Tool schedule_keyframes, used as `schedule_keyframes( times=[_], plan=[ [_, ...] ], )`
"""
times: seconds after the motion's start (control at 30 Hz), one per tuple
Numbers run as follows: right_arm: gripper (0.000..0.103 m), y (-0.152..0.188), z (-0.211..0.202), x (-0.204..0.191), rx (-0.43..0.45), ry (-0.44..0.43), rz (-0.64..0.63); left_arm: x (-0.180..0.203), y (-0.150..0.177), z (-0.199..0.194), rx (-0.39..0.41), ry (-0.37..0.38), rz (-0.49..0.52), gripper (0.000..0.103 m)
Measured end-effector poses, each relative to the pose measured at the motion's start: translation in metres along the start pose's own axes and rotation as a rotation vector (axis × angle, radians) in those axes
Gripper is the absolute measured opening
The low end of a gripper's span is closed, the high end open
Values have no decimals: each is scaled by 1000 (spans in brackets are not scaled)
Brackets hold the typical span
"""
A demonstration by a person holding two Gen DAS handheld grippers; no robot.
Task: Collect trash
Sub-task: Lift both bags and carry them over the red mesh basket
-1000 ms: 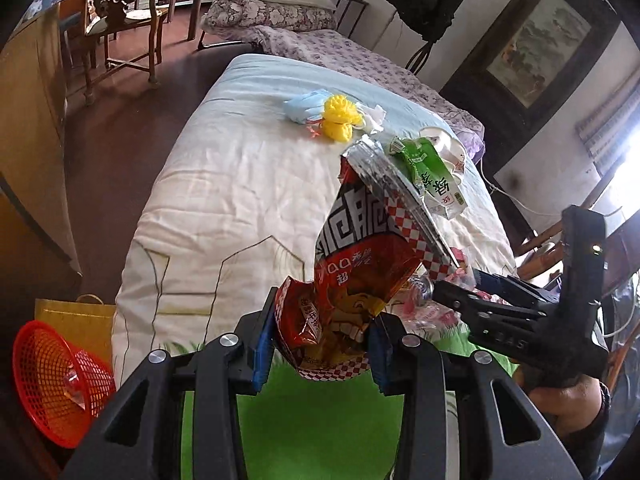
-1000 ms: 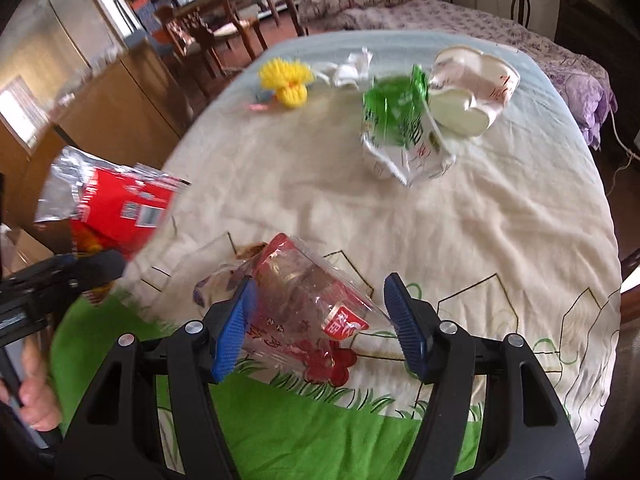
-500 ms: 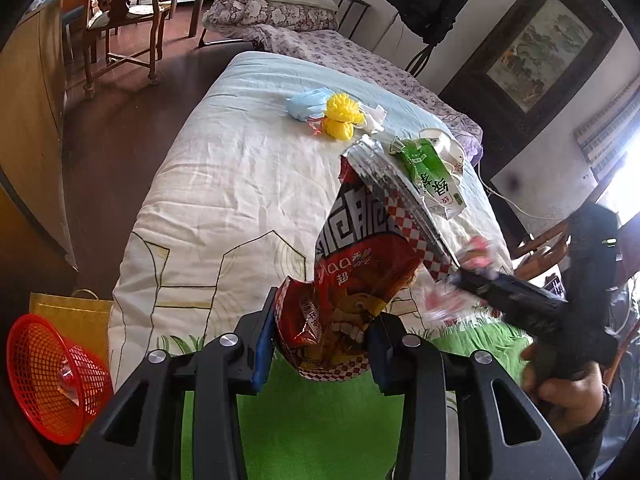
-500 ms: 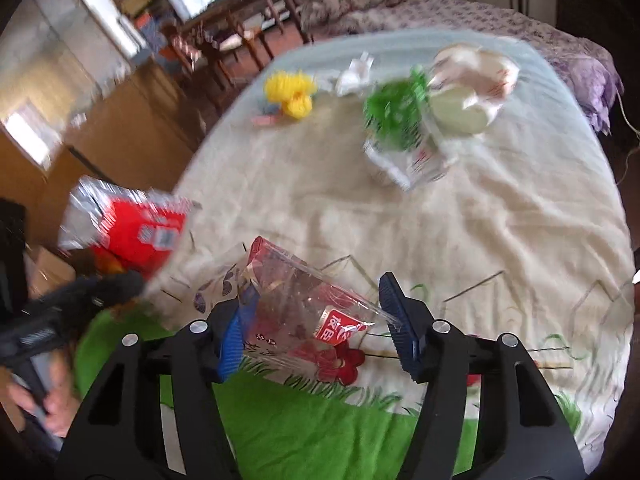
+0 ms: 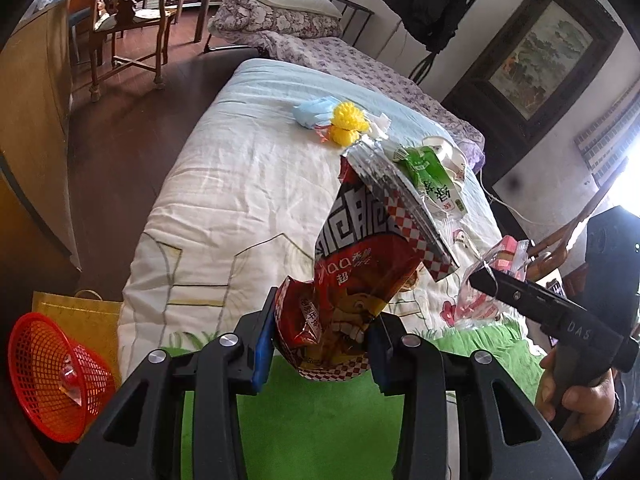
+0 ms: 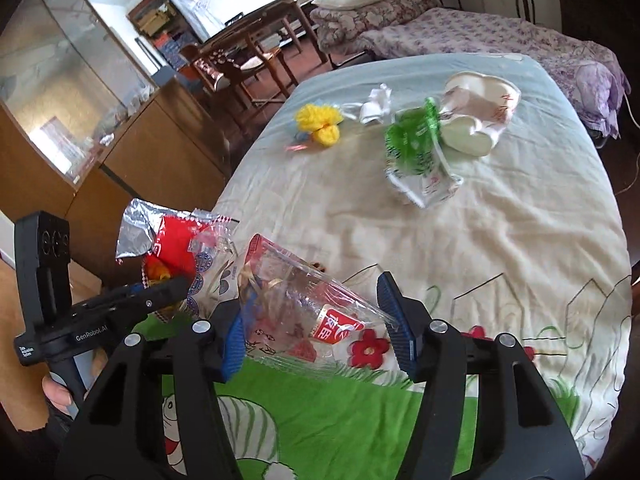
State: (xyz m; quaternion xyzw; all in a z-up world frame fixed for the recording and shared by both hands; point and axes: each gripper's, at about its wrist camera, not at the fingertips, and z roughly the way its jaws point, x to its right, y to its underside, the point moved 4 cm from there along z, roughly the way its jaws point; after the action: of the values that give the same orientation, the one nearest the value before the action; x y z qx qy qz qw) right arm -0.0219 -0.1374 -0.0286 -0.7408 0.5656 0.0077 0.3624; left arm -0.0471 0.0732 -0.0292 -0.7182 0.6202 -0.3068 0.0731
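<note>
Right hand-held gripper (image 6: 316, 330) lifted, clear wrapper (image 6: 304, 312) between pads.

Left tongs (image 5: 320, 340) clamped on load, angled down; right tongs (image 6: 316, 328) gripping load, angled down.

The bed (image 6: 500, 240) is covered by a cream quilt with a green cartoon print along its near edge and a pale blue band at the far edge. Toward the far edge lie a yellow pompom (image 6: 320, 122), a blue face mask (image 5: 312, 110), a crumpled white tissue (image 6: 376, 106), a green wrapper (image 6: 414, 148) and a white paper bowl (image 6: 480, 108), which touches the wrapper.
</note>
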Motion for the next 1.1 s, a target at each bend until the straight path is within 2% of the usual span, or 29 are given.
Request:
schedule_keyframes(
  times=[0.17, 0.4, 0.73, 0.9, 1.1],
  plan=[
    [58, 3, 8, -28, -28, -14, -64, -18, 5, -10, 18, -17, -40, 39],
    [59, 1, 22, -74, -62, -48, -162, -64, 21, -33, 76, -110, -148, 39],
    [58, 5, 66, -183, -154, -120, -382, -162, 55, -60, 93, -248, -396, 39],
    [58, 16, 98, -243, -224, -145, -491, -214, 83, -67, 62, -301, -535, 39],
    [58, 33, 140, -311, -318, -173, -610, -275, 109, -92, 78, -360, -688, 39]
  ],
)
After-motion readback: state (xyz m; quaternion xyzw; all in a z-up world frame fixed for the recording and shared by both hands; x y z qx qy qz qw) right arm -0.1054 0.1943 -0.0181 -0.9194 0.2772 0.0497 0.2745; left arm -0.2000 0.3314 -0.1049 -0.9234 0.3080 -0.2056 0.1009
